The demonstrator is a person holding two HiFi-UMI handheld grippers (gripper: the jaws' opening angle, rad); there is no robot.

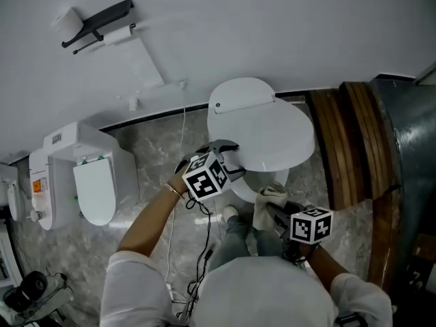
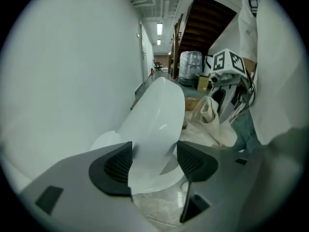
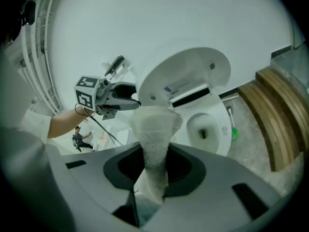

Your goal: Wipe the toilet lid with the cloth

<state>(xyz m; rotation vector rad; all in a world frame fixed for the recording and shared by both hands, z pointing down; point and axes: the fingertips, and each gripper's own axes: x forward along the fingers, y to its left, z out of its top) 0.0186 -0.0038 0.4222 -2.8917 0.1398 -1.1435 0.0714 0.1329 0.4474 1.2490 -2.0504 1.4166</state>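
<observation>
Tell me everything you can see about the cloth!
The cloth is off-white and looks soft, with a nubbly, towel-like surface. It is bunched up, not spread flat. The right gripper has its jaws shut on the middle of it, so a crumpled bundle flares out past the jaws and a tail hangs behind them. It is held in the air near the raised toilet lid and does not seem to touch it. Only the gripper touches it.
</observation>
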